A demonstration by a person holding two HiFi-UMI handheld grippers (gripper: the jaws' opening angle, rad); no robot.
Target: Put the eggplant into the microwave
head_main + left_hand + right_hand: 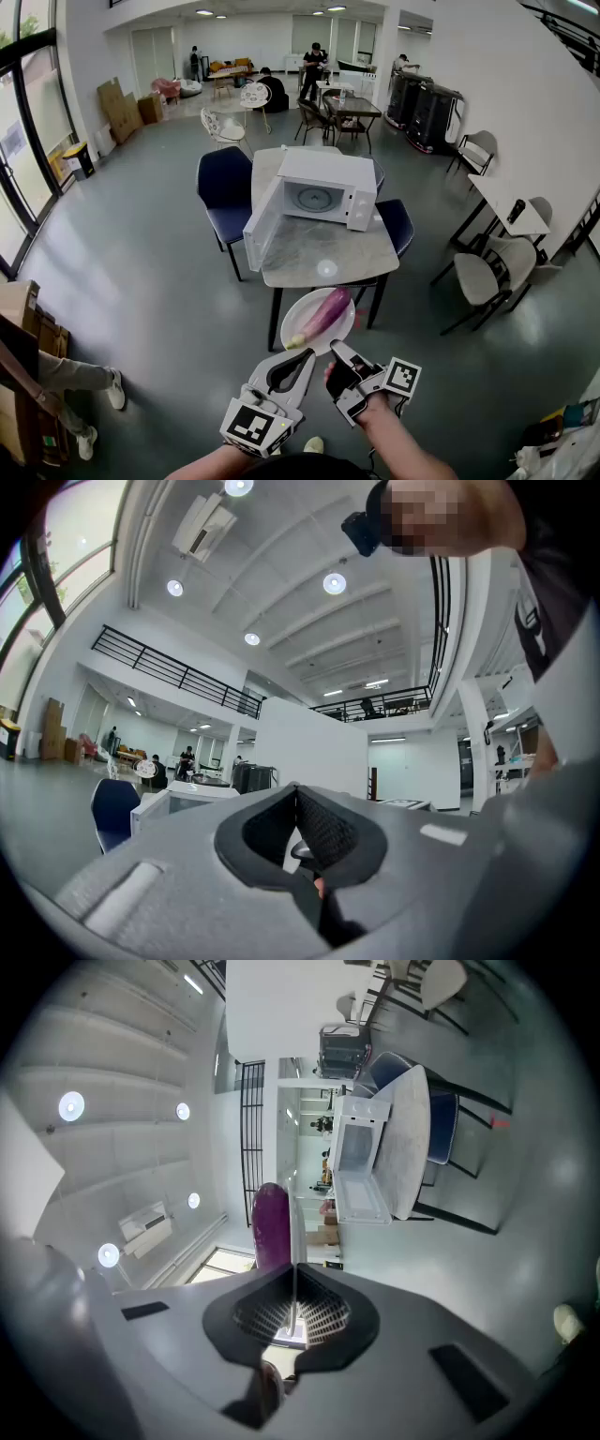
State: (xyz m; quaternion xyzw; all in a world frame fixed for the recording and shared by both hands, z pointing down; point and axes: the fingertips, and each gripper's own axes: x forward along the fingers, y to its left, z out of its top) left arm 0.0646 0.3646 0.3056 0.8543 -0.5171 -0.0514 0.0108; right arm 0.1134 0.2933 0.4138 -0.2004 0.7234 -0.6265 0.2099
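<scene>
Your left gripper point(302, 356) is nearest you. Its jaws are pressed together with nothing in them. Just beside it, your right gripper point(339, 351) pinches the near rim of a white plate point(300, 309). It holds the plate up in the air, in front of the near edge of the tabletop point(319, 258).

The eggplant point(325, 315) lies on the plate. It is long and purple, with a pale stem end. It stretches from the plate's near left edge to its far right edge. The stem end is toward you and the round end is toward the table.

Farther off, the white microwave point(323, 178) sits at the far edge of the tabletop. Its door point(262, 225) hangs open toward the left edge, and you can see a round tray point(312, 198) inside. Blue chairs point(225, 187) stand close around the table.
</scene>
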